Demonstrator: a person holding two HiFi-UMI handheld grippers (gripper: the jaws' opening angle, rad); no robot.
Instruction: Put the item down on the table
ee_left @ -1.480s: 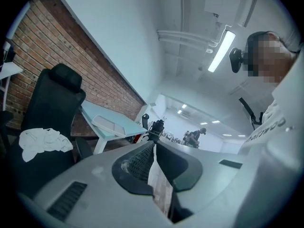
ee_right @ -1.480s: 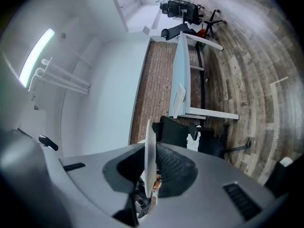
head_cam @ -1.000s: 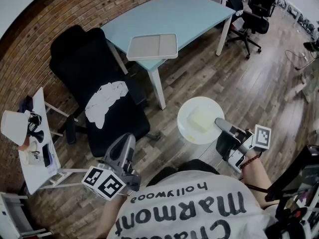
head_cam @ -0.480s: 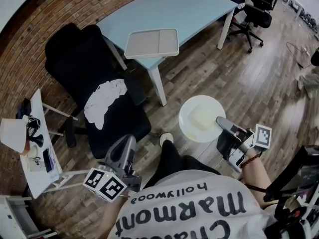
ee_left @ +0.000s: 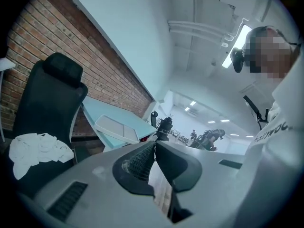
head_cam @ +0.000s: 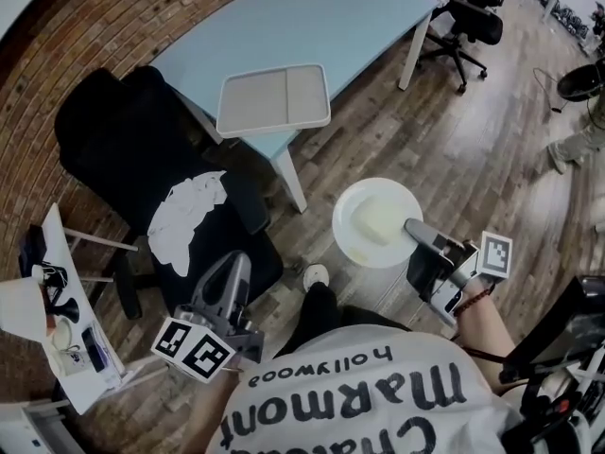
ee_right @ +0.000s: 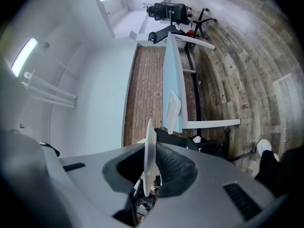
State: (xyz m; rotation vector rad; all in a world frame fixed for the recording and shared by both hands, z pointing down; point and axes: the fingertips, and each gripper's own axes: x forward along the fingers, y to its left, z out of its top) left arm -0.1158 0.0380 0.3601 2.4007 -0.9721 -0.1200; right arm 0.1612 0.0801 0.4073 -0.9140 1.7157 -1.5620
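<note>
A round white plate (head_cam: 376,221) hangs level over the wooden floor, with my right gripper (head_cam: 416,231) shut on its near rim. In the right gripper view the plate (ee_right: 149,148) shows edge-on, pinched between the jaws of the right gripper (ee_right: 152,151). The light blue table (head_cam: 312,12) stands ahead, and a grey tray (head_cam: 274,99) lies at its near corner. My left gripper (head_cam: 234,265) is held low at the left; in its own view the left gripper (ee_left: 154,145) has its jaws pressed together with nothing between them.
A black office chair (head_cam: 113,149) with a white cloth (head_cam: 184,218) on its seat stands left of the table. A small white side table (head_cam: 80,362) with clutter is at the far left. More office chairs (head_cam: 468,17) stand at the far right. A brick wall (head_cam: 57,26) runs behind.
The view has shifted towards the table, and a leg with a white shoe has stepped forward. The plate stays in the right gripper. The left gripper is still shut.
</note>
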